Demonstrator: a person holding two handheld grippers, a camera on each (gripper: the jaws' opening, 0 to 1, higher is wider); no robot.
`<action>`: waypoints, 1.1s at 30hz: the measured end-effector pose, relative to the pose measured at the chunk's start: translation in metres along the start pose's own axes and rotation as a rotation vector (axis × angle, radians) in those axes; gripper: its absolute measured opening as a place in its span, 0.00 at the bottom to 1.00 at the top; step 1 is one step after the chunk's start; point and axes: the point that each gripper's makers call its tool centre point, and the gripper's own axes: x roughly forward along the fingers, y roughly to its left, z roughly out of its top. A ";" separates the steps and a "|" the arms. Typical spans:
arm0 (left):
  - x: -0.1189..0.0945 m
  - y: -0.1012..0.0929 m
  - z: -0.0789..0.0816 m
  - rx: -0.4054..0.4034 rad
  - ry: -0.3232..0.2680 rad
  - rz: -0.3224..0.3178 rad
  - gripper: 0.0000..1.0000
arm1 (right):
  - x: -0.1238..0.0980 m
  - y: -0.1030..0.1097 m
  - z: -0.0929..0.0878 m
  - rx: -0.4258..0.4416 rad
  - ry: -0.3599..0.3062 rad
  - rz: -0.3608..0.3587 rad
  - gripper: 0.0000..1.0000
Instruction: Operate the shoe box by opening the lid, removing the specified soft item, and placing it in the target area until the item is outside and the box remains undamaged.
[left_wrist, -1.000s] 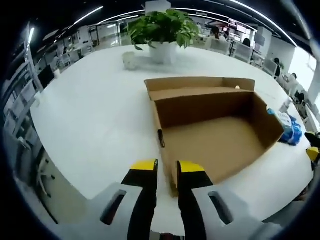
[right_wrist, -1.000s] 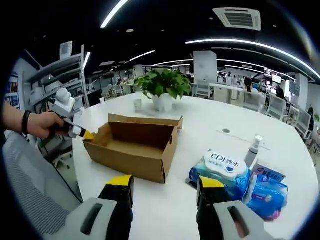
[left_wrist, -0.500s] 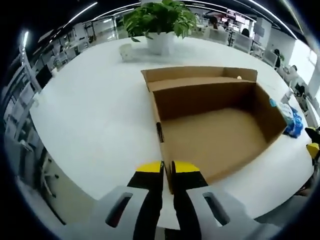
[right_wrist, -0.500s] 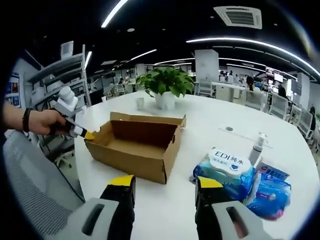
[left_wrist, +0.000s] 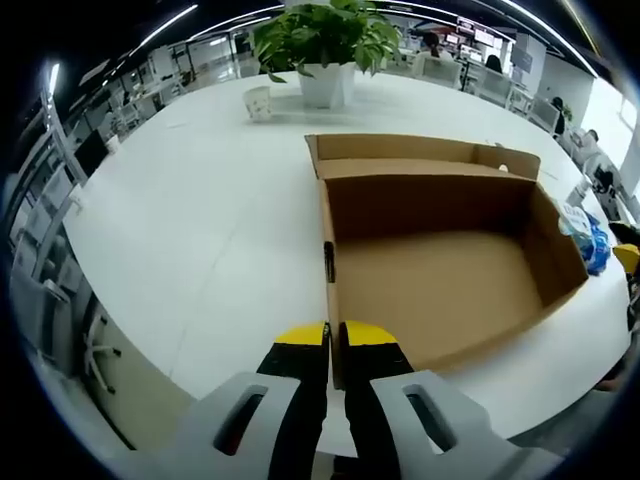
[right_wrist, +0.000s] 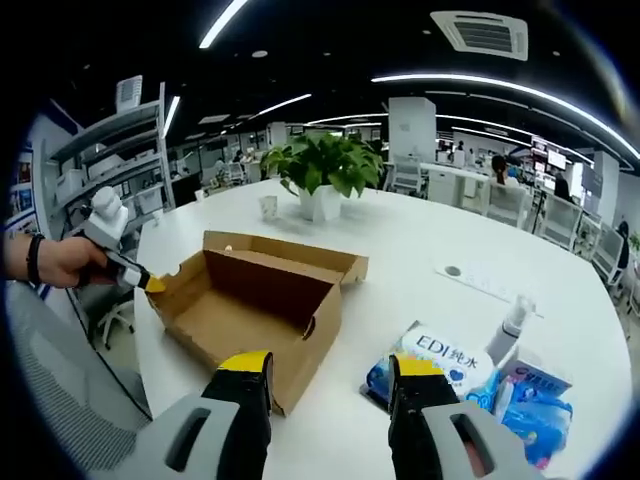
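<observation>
The open cardboard shoe box (left_wrist: 440, 270) lies on the white table (left_wrist: 200, 230), its inside bare and its lid flap (left_wrist: 420, 150) folded back at the far side. My left gripper (left_wrist: 334, 336) is shut on the box's near end wall. In the right gripper view a hand holds that left gripper (right_wrist: 150, 283) at the box's (right_wrist: 250, 305) left end. My right gripper (right_wrist: 332, 368) hangs open above the table between the box and a soft EDI wipes pack (right_wrist: 440, 355), touching neither. The pack lies outside the box.
A blue packet (right_wrist: 535, 400) and a small spray bottle (right_wrist: 512, 322) lie beside the wipes; the blue packet (left_wrist: 592, 248) also shows past the box's right end. A potted plant (left_wrist: 322, 45) and a small white cup (left_wrist: 258, 102) stand at the far side. The table's edge runs close on the left.
My left gripper closed on the box's end wall. The box has turned and shifted on the table with it. The right gripper stayed open.
</observation>
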 end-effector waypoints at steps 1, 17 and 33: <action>-0.001 -0.001 -0.001 -0.001 0.000 -0.002 0.03 | 0.004 -0.001 0.003 -0.005 0.000 -0.001 0.44; 0.002 0.000 -0.001 -0.030 0.004 -0.015 0.03 | 0.063 -0.012 0.040 0.011 0.014 0.015 0.42; 0.004 0.001 -0.003 -0.027 0.006 -0.016 0.03 | 0.106 -0.020 0.065 0.053 0.043 0.009 0.35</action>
